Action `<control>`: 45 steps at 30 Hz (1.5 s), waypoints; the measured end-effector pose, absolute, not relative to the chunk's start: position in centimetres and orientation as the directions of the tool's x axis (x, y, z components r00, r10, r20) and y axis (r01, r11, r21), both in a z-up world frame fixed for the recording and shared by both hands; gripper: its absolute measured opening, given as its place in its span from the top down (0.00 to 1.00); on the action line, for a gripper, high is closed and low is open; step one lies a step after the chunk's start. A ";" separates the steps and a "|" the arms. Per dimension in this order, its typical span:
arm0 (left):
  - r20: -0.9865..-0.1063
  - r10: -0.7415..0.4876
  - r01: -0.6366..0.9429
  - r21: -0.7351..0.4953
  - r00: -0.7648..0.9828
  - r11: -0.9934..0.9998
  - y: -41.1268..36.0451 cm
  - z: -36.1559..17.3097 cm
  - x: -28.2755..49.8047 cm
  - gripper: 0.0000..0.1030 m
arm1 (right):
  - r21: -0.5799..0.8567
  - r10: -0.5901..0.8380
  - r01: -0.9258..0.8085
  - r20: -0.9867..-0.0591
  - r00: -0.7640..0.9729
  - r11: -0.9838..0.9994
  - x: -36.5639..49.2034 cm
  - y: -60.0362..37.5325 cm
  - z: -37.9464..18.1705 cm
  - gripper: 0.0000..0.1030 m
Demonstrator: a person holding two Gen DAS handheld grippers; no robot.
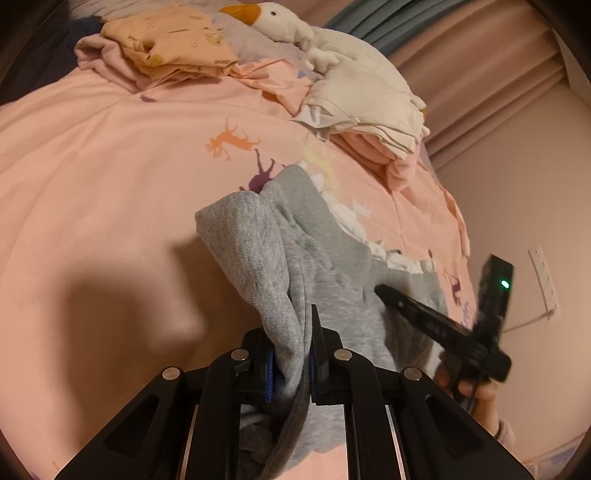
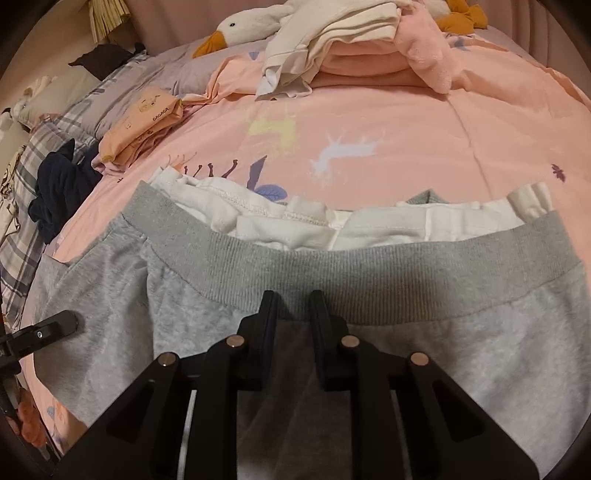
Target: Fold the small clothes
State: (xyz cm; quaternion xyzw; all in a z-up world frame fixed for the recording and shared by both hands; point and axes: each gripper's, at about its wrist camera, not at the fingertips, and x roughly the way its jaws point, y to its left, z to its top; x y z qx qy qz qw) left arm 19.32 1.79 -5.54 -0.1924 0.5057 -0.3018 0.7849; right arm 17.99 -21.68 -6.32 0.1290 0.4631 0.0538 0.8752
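Grey sweat shorts with a ribbed waistband lie on the pink duvet, over a white garment. My left gripper is shut on a bunched edge of the grey shorts and lifts it off the bed. My right gripper is shut on a fold of grey fabric just below the waistband. The right gripper also shows in the left wrist view, and the left gripper's finger shows at the left edge of the right wrist view.
A folded peach printed garment and a dark navy bundle lie at the left. A stack of white and pink folded clothes and a plush goose sit at the far side. A wall socket is at the right.
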 end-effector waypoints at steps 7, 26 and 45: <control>-0.684 -0.656 0.281 -0.593 0.319 0.754 1.2 -4.8 19.2 0.90 | 0.318 0.299 -0.089 -0.710 0.637 0.944 10.3 -20.9 -3.5 0.79; -0.713 -0.586 0.395 -0.447 0.385 0.803 -7.6 1.6 15.9 0.91 | 0.601 0.433 -0.009 -0.565 0.702 0.799 3.6 -26.4 -7.0 0.69; -0.832 -0.550 0.559 -0.422 0.073 0.714 -22.4 -4.9 11.2 0.75 | 0.962 0.579 0.126 -0.248 0.777 0.244 2.7 -36.6 -10.1 0.34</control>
